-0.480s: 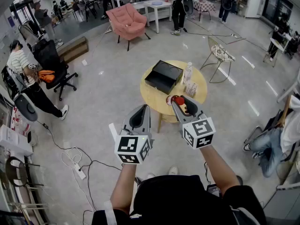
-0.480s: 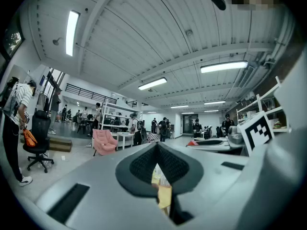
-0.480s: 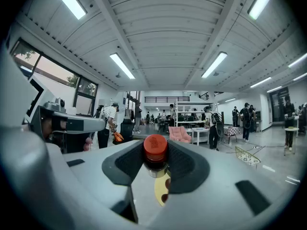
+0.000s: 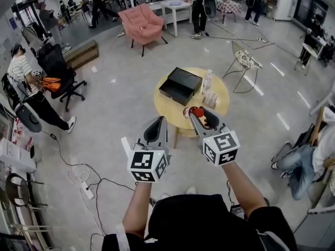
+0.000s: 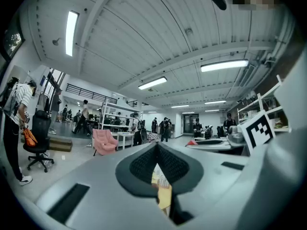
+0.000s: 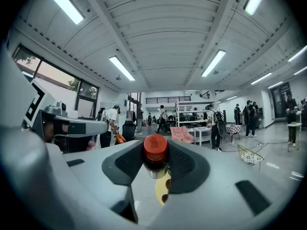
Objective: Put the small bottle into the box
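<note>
A small dark bottle with a red cap [image 4: 197, 112] is gripped upright between the jaws of my right gripper [image 4: 201, 117], above the near edge of the round yellow table [image 4: 170, 109]. The right gripper view shows the red cap [image 6: 156, 147] poking up between the pads of the right gripper [image 6: 156, 165]. The open black box [image 4: 180, 85] lies on the table's far left part, beyond the bottle. My left gripper [image 4: 155, 130] hangs left of the table with its jaws together and nothing held; in the left gripper view the left gripper [image 5: 157, 165] shows only a sliver of table through its pads.
A clear water bottle [image 4: 208, 81] and a small pack of bottles [image 4: 211, 99] stand on the table right of the box. A pink armchair [image 4: 141, 24], a wire chair [image 4: 245, 60] and a seated person [image 4: 309, 156] surround the table. Cables [image 4: 86, 184] run over the floor at left.
The right gripper with the bottle has edged slightly left and forward over the table. The left gripper has not visibly moved.
</note>
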### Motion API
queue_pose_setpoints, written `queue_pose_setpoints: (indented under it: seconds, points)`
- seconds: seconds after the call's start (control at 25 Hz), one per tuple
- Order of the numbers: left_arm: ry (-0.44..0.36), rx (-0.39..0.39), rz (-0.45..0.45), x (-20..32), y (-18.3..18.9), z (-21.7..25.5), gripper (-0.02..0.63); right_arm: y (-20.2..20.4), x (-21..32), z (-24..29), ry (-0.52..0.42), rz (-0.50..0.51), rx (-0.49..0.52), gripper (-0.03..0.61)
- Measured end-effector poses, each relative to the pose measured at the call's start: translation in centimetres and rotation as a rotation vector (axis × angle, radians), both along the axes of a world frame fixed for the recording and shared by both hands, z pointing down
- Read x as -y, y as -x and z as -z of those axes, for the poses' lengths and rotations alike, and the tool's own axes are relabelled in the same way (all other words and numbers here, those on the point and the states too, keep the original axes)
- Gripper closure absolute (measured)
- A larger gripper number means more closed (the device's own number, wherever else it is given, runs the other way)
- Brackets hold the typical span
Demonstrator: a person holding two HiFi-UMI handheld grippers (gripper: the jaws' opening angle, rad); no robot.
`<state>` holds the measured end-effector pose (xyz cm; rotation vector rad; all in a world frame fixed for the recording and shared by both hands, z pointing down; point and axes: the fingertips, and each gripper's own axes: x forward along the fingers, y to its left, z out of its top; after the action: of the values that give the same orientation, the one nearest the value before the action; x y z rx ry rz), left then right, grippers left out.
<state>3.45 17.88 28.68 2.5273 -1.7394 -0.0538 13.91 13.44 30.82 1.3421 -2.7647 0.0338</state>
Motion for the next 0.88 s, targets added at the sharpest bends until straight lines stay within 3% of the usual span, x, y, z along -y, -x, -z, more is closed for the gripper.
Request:
queue_pose_setpoints:
  seconds: [0.32, 0.88]
  points:
    - [0.007, -0.002, 0.022, 0.4, -2.3, -1.0, 0.604, -2.1, 0.9, -1.0, 0.009, 0.025, 0.009, 0.44]
    - [0.03, 0.007, 0.026, 4.0, -2.1, -1.8, 0.604, -1.3, 4.0, -1.9, 0.028, 0.042, 0.019, 0.44]
